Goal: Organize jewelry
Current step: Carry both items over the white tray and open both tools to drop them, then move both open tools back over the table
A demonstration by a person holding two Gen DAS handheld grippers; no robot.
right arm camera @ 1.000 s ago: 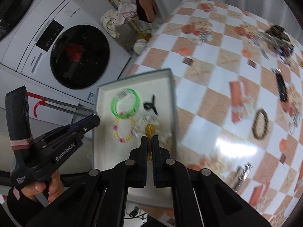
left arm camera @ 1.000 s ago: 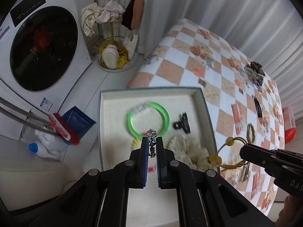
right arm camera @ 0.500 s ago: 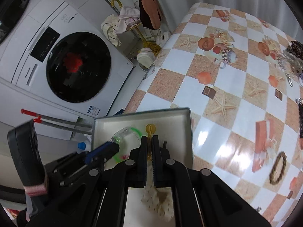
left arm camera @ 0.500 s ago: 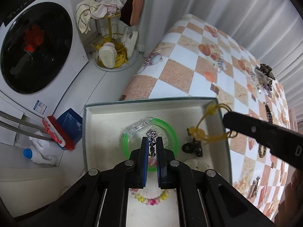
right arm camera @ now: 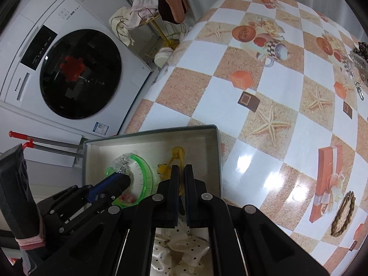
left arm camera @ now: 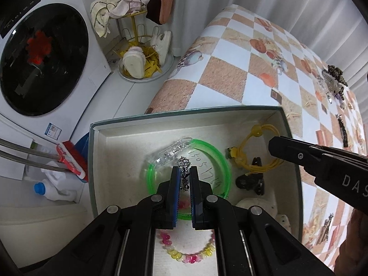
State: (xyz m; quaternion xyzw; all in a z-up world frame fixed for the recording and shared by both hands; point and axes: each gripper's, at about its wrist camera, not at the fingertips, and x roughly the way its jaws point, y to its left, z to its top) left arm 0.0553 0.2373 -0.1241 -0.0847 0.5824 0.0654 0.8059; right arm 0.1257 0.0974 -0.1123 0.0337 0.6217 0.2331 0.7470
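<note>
An open grey box (left arm camera: 184, 111) (right arm camera: 216, 142) sits at the table's near-left corner. It holds a green bangle (left arm camera: 220, 161) (right arm camera: 146, 172), a black clip (left arm camera: 251, 180), a bead bracelet (left arm camera: 191, 256) and a white dotted scrunchie (right arm camera: 181, 246). My left gripper (left arm camera: 184, 174) (right arm camera: 125, 176) is shut on a small silver charm piece (left arm camera: 184, 164), just above the bangle. My right gripper (right arm camera: 181, 172) (left arm camera: 276, 147) is shut on a yellow cord hair tie (left arm camera: 250, 151) (right arm camera: 177, 155), low inside the box's right side.
More jewelry lies on the checkered tablecloth: a dark pile (left arm camera: 333, 78) at the far right, a braided bracelet (right arm camera: 343, 214). A washing machine (left arm camera: 41, 59), a shoe rack (left arm camera: 142, 46) and a red brush (left arm camera: 71, 159) stand on the floor to the left.
Both grippers have come lower into the box. The right gripper has carried the yellow hair tie from above the box edge down inside it. The left still holds the silver piece.
</note>
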